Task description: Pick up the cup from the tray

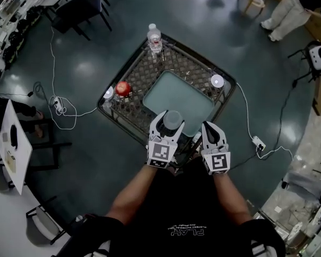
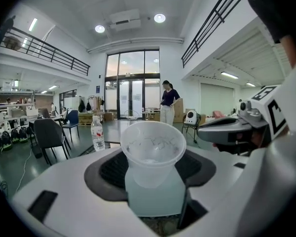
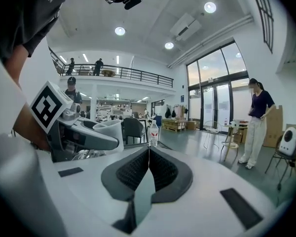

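Low in the middle of the head view, the left gripper (image 1: 169,125) pinches the translucent plastic cup (image 1: 173,118) between wide-set jaws over the teal tray's (image 1: 184,95) near edge. The right gripper's (image 1: 209,128) jaws are pressed together, empty. Squeezing harder could buckle the thin wall, and slackening could drop the cup.

Cup (image 1: 173,118) lower wall: sitting hidden between the left gripper's (image 1: 171,123) jaws in the head view.
Tray (image 1: 176,98) near edge: disappearing under that gripper.
Standing person (image 1: 287,9): being cropped by the head view's top edge.
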